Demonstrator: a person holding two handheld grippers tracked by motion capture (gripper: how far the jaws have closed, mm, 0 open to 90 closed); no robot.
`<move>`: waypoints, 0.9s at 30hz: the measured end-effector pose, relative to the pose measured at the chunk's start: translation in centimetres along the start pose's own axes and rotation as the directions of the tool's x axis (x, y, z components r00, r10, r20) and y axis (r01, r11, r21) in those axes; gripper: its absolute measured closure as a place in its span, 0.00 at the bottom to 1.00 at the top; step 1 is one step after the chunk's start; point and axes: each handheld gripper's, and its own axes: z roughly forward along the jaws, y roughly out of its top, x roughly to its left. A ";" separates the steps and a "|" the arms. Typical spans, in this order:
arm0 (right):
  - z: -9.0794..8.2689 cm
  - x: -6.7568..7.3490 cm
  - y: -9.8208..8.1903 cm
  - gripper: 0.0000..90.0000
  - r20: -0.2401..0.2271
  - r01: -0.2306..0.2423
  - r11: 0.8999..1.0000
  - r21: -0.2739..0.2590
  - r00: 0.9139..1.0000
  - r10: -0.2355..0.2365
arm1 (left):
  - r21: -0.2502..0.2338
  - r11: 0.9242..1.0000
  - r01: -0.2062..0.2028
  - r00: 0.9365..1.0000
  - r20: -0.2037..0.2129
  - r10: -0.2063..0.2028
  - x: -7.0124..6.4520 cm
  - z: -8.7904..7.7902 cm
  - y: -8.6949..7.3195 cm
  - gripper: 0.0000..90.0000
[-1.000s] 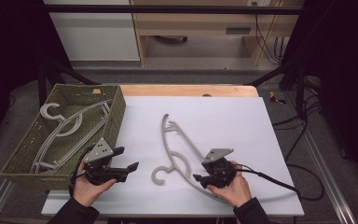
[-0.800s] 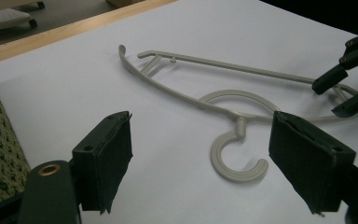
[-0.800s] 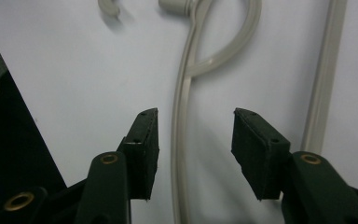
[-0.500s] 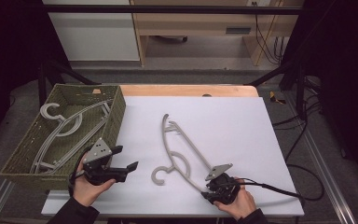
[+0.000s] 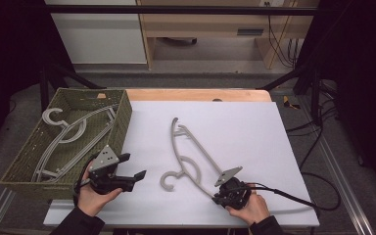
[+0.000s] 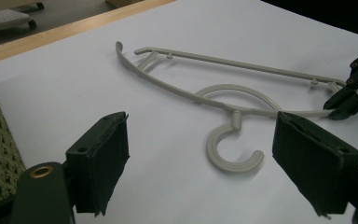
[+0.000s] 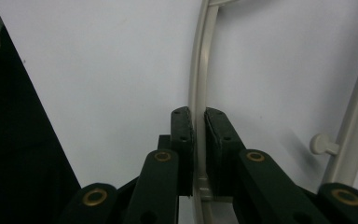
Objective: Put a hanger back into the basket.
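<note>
A grey plastic hanger (image 5: 191, 156) lies flat on the white table top (image 5: 254, 132), hook toward the front. My right gripper (image 5: 221, 198) sits at the hanger's near end; its jaws have just been closing and the pads press on the hanger's curved arm (image 7: 198, 93). My left gripper (image 5: 136, 169) hovers open near the front left, pointing toward the hanger's hook (image 6: 228, 149), with nothing between its pads (image 6: 105, 163). The right gripper's tips (image 6: 349, 100) also show at the hanger's end in the left gripper view.
A green woven basket (image 5: 122, 117) stands at the left with other grey hangers (image 5: 68, 134) inside. A wooden strip (image 5: 200, 94) runs along the table's far edge. Cables trail off to the right (image 5: 303, 200).
My right gripper sank to the hanger's near end and its jaws closed on the hanger's arm. The left gripper stayed where it was.
</note>
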 end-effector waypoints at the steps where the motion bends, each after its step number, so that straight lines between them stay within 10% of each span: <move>1: -0.1 0.0 0.1 0.92 -0.010 -0.016 1.000 -0.003 1.000 0.016 | 0.001 1.000 -0.004 1.000 0.001 0.004 0.0 0.0 0.0 0.20; 15: -2.9 -1.8 1.6 0.92 -0.099 -0.035 0.991 -0.126 0.995 0.022 | -0.031 0.997 -0.069 0.997 -0.016 0.069 0.7 -2.0 1.2 0.20; 27: -6.4 -1.3 4.0 0.92 -0.202 0.081 0.976 -0.201 0.972 -0.123 | 0.069 0.972 -0.222 0.973 -0.042 0.226 1.6 -1.7 2.7 0.14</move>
